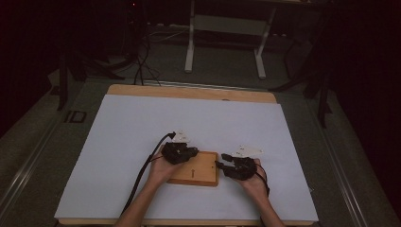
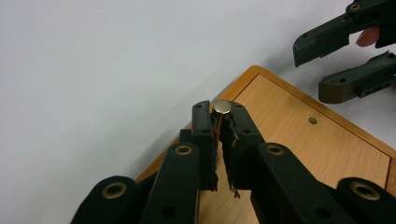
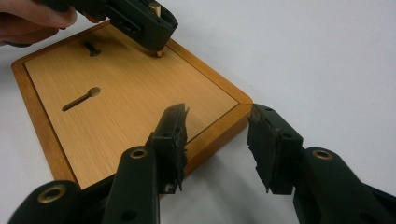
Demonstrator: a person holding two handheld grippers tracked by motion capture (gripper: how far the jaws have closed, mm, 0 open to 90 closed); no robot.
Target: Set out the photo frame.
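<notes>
wide bare white sheet [image 1: 142, 123] around wooden board [image 1: 203, 172] (both grippers crowd its short ends), far half open

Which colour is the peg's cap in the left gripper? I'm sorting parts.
Silvery metal cap, best in the left gripper view.

Board [image 3: 140, 98]: light wood, smooth matt, darker edge trim. Peg [image 2: 222, 107]: shiny metal, brass-ish cap. Hand-held gripper [image 2: 217, 135] jaws: matt black plastic, pads rough/worn. Tabletop [image 1: 132, 127] cover: white, matt, paper-like.
</notes>
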